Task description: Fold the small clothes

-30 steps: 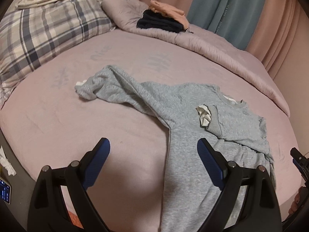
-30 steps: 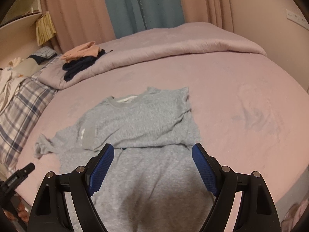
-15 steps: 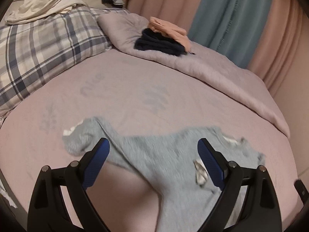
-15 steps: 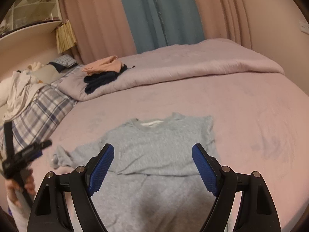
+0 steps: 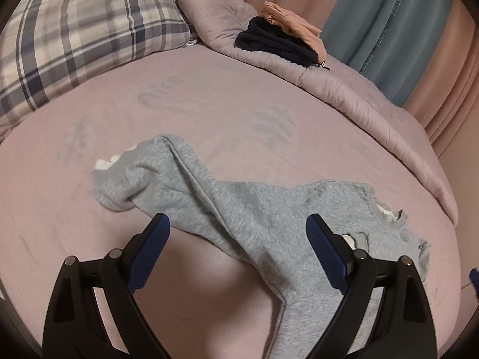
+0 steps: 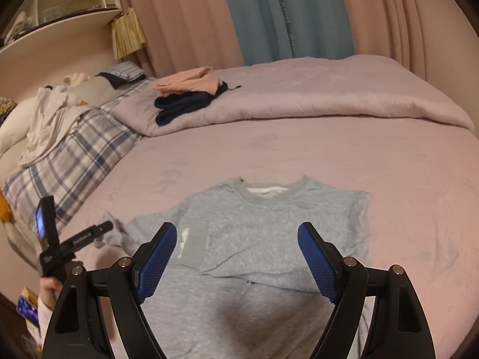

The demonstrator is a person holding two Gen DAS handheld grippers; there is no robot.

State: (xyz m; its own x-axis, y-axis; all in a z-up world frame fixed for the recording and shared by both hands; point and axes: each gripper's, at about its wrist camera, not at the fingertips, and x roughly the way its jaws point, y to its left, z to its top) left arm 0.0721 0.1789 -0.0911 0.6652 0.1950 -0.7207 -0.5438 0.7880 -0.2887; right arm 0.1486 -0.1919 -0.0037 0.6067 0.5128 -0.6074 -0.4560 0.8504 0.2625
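Note:
A grey sweatshirt (image 5: 257, 218) lies on the pink bed sheet (image 5: 209, 113). In the left wrist view one long sleeve (image 5: 143, 176) stretches out to the left, its cuff showing white lining. My left gripper (image 5: 238, 224) hovers open over the base of that sleeve, nothing between its blue pads. In the right wrist view the sweatshirt (image 6: 269, 233) has its right sleeve folded in over the chest, collar facing away. My right gripper (image 6: 236, 233) hangs open above the body of the shirt, holding nothing. The left gripper (image 6: 74, 239) shows at the left edge there, held by a hand.
A pink quilt (image 6: 299, 95) is bunched along the far side of the bed, with folded navy and peach clothes (image 6: 191, 92) on it. A plaid pillow (image 5: 74, 39) lies at the left. Curtains (image 6: 284, 15) hang behind. Shelves (image 6: 54, 9) stand at the far left.
My left gripper has moved across the bed toward the outstretched sleeve, which now lies nearer its pads. My right gripper has risen and drawn back, showing more of the shirt and room.

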